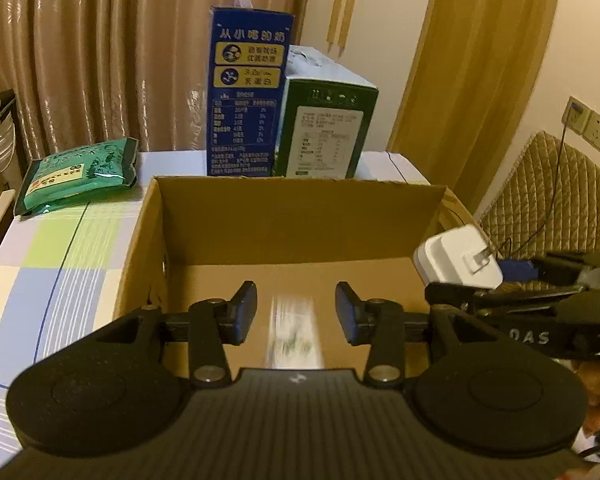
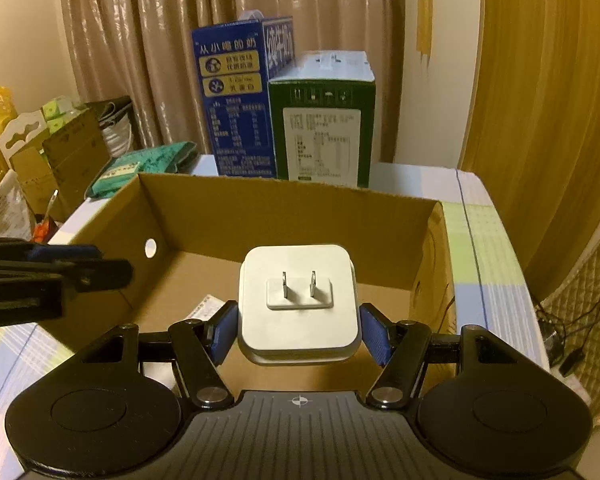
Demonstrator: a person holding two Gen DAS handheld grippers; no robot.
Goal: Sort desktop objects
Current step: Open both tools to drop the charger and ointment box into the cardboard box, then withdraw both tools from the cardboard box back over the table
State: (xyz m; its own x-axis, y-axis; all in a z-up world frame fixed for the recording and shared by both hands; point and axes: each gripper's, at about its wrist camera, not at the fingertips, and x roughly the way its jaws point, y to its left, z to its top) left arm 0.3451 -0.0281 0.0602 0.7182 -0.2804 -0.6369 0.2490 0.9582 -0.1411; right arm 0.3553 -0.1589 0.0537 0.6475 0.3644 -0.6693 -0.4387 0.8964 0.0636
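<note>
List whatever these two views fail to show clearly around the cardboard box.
- Flat printed item on the cardboard box floor: motion-blurred in the left wrist view, mostly hidden by the near wall in the right wrist view.
- Print on the blue carton and green carton: too small.
- White plug adapter: underside hidden; the right gripper holds it.
- Left gripper: fingertips out of the right wrist view.

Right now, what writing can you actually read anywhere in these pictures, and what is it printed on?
"从小喝的奶": large white heading on the tall blue milk carton.
"OAS": pale letters on the black right tongs, partly cut off.
Yellow panels and nutrition table on the blue carton: too small and blurred.
White label on the dark green carton: unreadable.
Side lettering of the blue carton: blurred.
Green foil packet label: unreadable.
Blurred printed slip in the brown cardboard box: unreadable.
</note>
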